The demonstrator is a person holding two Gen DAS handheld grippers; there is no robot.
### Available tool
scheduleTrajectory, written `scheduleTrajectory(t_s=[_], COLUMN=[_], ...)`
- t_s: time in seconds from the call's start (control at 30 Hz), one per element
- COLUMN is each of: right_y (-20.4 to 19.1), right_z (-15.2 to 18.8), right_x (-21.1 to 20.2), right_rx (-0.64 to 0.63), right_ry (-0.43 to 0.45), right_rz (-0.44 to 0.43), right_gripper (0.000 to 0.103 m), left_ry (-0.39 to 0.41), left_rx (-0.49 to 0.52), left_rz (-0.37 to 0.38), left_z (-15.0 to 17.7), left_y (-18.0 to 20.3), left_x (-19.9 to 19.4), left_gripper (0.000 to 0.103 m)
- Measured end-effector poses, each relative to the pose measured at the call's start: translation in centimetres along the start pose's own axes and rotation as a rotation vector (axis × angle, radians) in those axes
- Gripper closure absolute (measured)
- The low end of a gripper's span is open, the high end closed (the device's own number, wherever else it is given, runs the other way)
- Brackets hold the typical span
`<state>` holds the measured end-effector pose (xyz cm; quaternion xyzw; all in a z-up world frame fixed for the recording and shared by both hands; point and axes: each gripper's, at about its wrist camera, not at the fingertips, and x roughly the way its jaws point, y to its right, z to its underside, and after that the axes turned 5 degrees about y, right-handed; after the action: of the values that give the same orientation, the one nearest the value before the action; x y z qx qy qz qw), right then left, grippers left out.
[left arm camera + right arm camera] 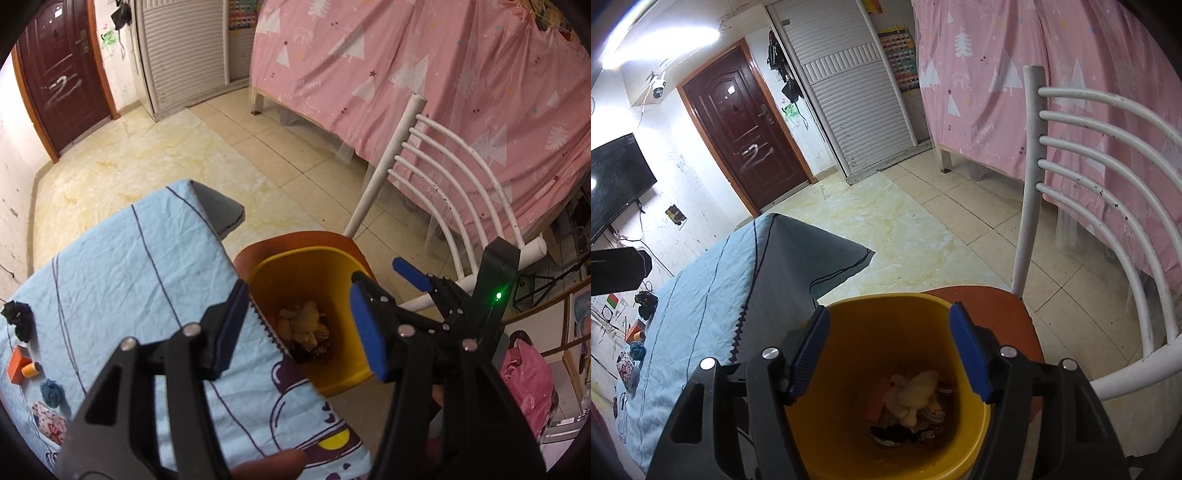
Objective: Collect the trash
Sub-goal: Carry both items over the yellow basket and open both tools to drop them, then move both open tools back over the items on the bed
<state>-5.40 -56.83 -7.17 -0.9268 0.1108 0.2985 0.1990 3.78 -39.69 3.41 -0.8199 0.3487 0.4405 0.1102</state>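
A yellow bin [295, 273] [886, 325] stands on the brown seat of a white chair, with crumpled pale trash [304, 326] [914, 397] inside. My left gripper [299, 325] is open and empty, over the table's edge beside the bin. My right gripper [890, 354] is open and empty, right above the bin's mouth; it also shows in the left wrist view [384, 275]. On the blue tablecloth [129, 266] lie a black crumpled piece [18, 319], an orange box [17, 363], a blue wad [51, 393] and a floral piece [50, 422].
The white chair back [1108, 192] rises right of the bin. A pink bed curtain [424, 74] hangs behind it. A pink bag [528, 376] lies on the floor at right. A door [746, 129] and a TV [617, 181] are on the far wall.
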Motion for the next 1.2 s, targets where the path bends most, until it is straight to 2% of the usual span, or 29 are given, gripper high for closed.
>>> scheduleTrajectory(t_s=[0.17,0.4,0.83,1.0,1.2], right_y=[-1.7,-6.3,-17.3,-21.5,-26.2], right_z=[-0.7,-1.7,-2.5,-2.0,-1.2], right_x=[-0.6,-1.2,0.0,0.7,1.3], right_rx=[-0.030,-0.103,-0.257,-0.313,-0.388], right_ry=[0.013,0.026,0.004,-0.015,-0.038], right_rz=[-0.009,-0.040,-0.139,-0.176,-0.209], right_gripper=[0.042,0.042,0.042,0.041,0.041], left_ry=[0.023,0.065,0.114,0.148,0.172], left_rx=[-0.027,-0.073,-0.216,-0.238,-0.278], left_rz=[-0.001,-0.025,-0.109,-0.156,-0.209], left_z=[0.4,1.1,3.7,5.0,6.5], left_y=[-1.7,-5.0,-15.6,-18.7,-22.6], left_x=[-1.6,-4.3,-9.5,-11.8,-14.1], left_gripper=[0.049,0.049,0.046,0.041,0.041])
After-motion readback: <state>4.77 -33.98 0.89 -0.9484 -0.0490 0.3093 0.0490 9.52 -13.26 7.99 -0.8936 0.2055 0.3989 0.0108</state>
